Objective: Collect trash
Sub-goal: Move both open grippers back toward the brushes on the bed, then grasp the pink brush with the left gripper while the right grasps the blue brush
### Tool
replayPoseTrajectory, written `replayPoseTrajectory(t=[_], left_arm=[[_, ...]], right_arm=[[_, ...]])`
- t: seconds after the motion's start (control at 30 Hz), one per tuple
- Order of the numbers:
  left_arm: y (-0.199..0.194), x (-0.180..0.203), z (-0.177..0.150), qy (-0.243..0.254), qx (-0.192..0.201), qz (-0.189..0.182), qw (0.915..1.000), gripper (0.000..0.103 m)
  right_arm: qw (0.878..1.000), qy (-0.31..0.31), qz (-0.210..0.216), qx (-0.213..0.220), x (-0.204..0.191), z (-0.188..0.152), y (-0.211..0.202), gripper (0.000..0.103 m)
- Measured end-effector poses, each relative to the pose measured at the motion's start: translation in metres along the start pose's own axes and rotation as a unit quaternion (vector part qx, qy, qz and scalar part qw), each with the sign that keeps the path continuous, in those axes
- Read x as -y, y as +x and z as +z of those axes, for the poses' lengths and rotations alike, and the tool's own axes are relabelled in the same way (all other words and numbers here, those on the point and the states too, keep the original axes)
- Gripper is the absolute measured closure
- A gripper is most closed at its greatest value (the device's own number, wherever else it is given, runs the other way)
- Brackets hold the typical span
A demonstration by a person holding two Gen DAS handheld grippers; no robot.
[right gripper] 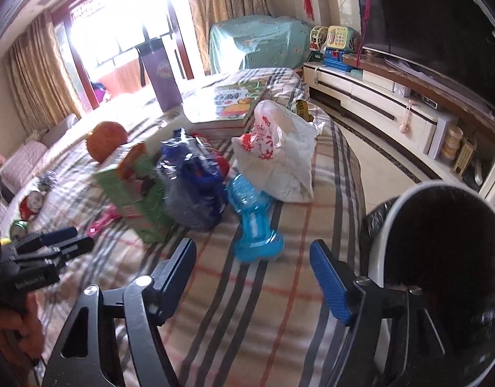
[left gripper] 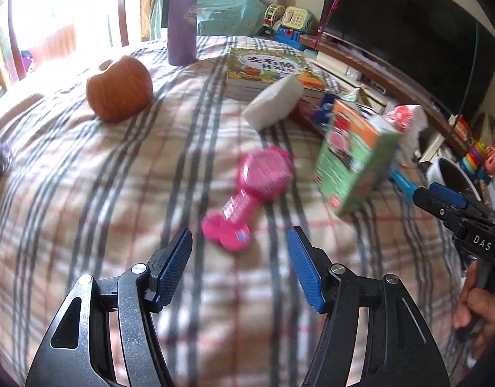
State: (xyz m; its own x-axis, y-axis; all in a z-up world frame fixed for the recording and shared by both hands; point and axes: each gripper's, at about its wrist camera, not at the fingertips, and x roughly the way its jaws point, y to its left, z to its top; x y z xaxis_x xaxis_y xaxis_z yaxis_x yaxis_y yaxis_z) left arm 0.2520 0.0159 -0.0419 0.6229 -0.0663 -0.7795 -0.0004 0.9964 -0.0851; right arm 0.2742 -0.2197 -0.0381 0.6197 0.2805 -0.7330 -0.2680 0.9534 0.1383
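My left gripper [left gripper: 239, 237] is open and empty, just short of a pink plastic dumbbell-shaped bottle [left gripper: 250, 190] lying on the plaid cloth. A green and orange carton [left gripper: 357, 158] stands to its right. My right gripper [right gripper: 252, 251] is open and empty, close to a blue dumbbell-shaped bottle [right gripper: 252, 216]. Behind it lie a crumpled blue wrapper [right gripper: 196, 180], the green carton [right gripper: 134, 187] and a white plastic bag [right gripper: 279, 154]. A white bin with a black liner [right gripper: 441, 277] stands at the table's right edge. A white foam block [left gripper: 275, 101] lies near the books.
An orange pumpkin [left gripper: 118, 88], a purple flask [left gripper: 181, 19] and a stack of picture books [left gripper: 266, 71] stand at the far side. The right gripper [left gripper: 453, 206] shows at the left view's right edge. A TV cabinet [right gripper: 392, 109] runs along the right wall.
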Motion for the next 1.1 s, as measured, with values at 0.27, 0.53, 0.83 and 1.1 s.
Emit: replayPoseTrajectory(t=[0.27,0.53,0.83,1.1], left_arm=[[0.036,0.004,0.017,0.042,-0.022,0.015,0.9987,0.045],[0.019,0.022,0.001,0.064,-0.016,-0.003,0.9979,0.082],[-0.026,0.032,-0.037,0.013,-0.008,-0.061,0.998,0.082],[-0.042,0.061,-0.059,0.011,-0.016,-0.096,0.9952,0.082]], right_arm=[[0.998,-0.033,-0.002,-0.045,-0.007,0.016,0.042,0.068],[0.999,-0.027,0.011,-0.031,-0.01,-0.009,0.009,0.081],[0.998,0.031,0.042,-0.016,0.007,-0.047,-0.045,0.083],[0.998,0.038,0.04,-0.01,0.013,-0.064,-0.068,0.083]])
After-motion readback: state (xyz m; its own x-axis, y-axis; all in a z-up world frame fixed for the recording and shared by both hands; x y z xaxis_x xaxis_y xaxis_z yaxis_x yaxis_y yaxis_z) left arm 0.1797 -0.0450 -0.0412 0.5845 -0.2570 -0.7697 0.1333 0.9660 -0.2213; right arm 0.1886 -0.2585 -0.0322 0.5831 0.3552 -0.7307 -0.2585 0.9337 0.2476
